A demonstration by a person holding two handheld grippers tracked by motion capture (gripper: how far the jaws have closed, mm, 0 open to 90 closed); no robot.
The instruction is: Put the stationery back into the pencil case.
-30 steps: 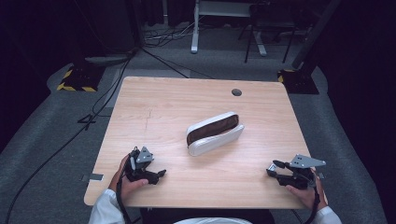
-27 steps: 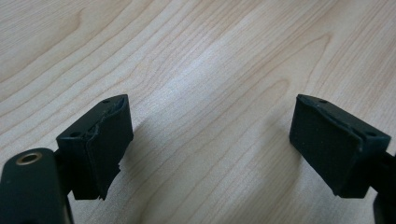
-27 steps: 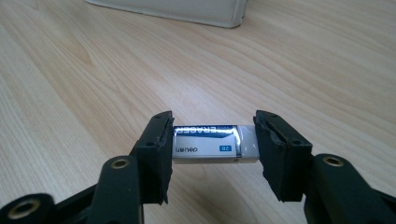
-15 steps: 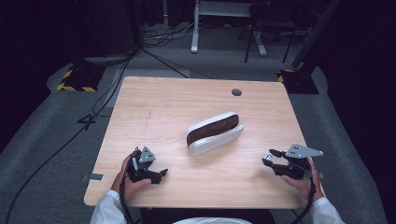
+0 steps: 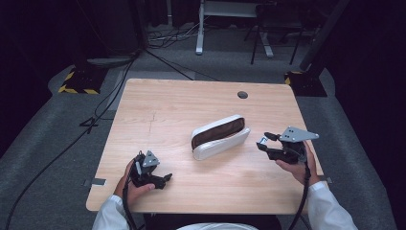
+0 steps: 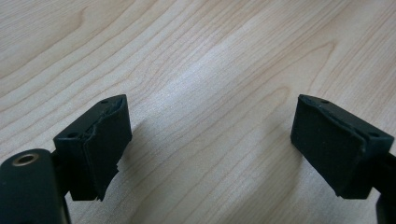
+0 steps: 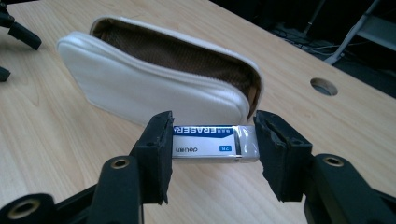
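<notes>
1. The right hand-held gripper (image 7: 211,142) is clamped on a small white rectangular eraser in a blue-and-white paper sleeve (image 7: 212,143), one black jaw pressing on each short end; I judge the pick-up step done.
2. The eraser is held in the air just in front of the white soft oblong pencil case with a brown lining (image 7: 159,84), close to its open end and not yet inside it.
3. The pencil case lies on its side near the middle of the pale wooden surface (image 5: 191,103), its long opening gaping.
4. What seems left: carry the eraser to the opening, put it in and let go; closing the case may follow.
5. The left hand-held gripper (image 5: 160,178) has its jaws apart and empty, low over the surface, well apart from the pencil case on the person's near left.
6. Writing on the sleeve, seen upside down: "ERASER", "deli" and "2B".
</notes>
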